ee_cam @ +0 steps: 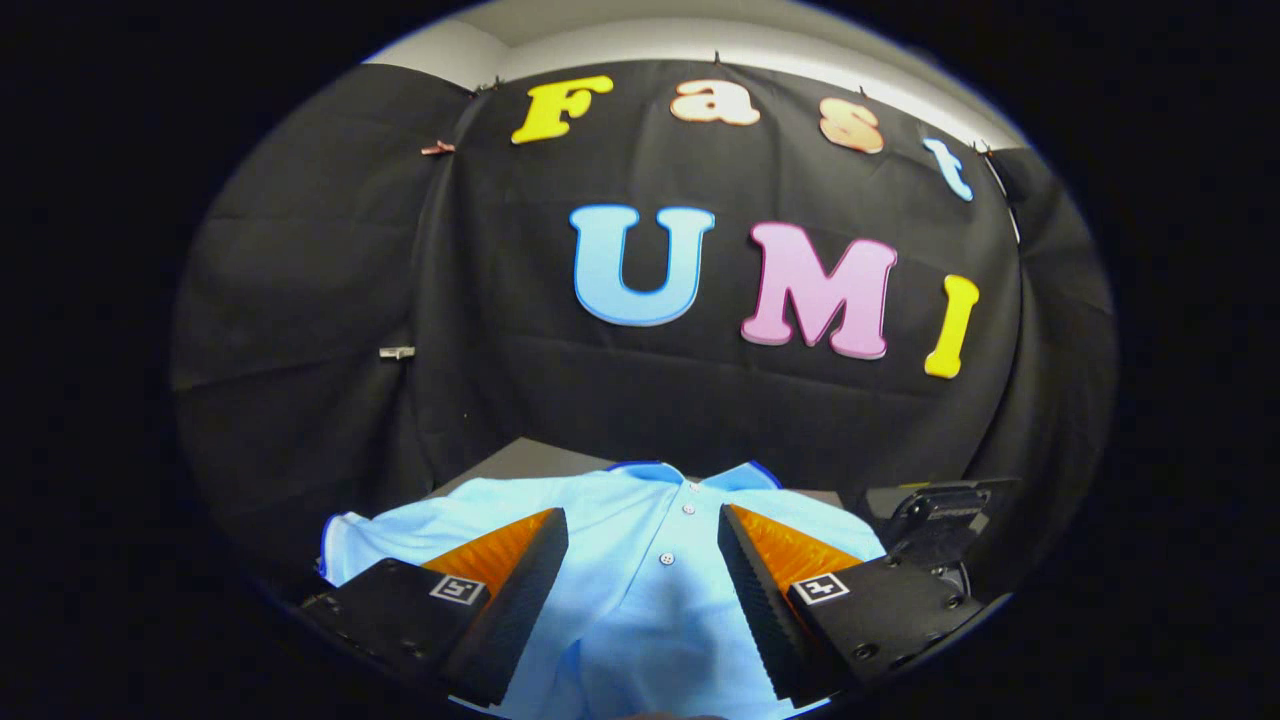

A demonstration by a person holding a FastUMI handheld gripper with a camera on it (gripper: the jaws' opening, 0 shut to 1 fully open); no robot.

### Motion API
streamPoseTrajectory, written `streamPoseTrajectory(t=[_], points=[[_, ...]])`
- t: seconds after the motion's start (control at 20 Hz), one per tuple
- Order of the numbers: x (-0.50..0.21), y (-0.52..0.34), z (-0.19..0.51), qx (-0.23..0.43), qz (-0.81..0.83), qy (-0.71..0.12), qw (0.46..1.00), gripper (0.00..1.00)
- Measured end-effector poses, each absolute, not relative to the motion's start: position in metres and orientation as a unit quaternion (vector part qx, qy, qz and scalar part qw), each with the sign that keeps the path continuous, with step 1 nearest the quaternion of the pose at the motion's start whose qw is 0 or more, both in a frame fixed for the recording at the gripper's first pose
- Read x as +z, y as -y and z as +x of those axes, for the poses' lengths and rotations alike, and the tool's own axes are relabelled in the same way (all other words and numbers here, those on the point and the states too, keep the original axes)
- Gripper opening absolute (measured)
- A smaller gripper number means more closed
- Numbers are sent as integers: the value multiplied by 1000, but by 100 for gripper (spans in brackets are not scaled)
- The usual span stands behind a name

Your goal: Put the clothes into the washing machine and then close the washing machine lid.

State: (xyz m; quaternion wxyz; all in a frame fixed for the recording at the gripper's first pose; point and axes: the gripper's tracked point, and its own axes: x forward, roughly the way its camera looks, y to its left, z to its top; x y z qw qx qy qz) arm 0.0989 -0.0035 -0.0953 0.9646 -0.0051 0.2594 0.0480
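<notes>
Fingers (pixel 545 560) spread wide above a pale blue buttoned shirt (pixel 640 570) with darker-trimmed collar, lying flat on the bench (pixel 530 458).

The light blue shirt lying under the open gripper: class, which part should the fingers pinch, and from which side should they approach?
Probably the button placket of the shirt, just below the collar. It lies flat between the open gripper fingers, so come straight down from above and pinch up a fold there; flat cloth offers no edge.
</notes>
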Motion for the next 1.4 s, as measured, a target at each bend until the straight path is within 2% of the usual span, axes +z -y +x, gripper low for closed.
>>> streamPoseTrajectory(t=[0.1,0.2,0.4,0.5,0.6,0.85,0.9,1.0,1.05,1.3,1.35,1.4], points=[[-129,9,108,33,20,-340,939,95],[-166,11,98,23,42,-448,893,96],[-172,5,100,44,5,-464,885,97],[-173,5,98,47,6,-472,881,95],[-168,10,98,47,10,-483,874,83],[-170,16,100,58,-15,-477,877,31],[-168,16,100,61,-22,-473,879,28],[-170,15,101,65,-27,-463,884,28],[-164,17,97,62,-27,-468,881,14],[-164,19,97,48,-7,-475,879,14],[-165,18,100,50,-4,-480,876,9],[-164,19,100,50,-1,-484,874,9]])
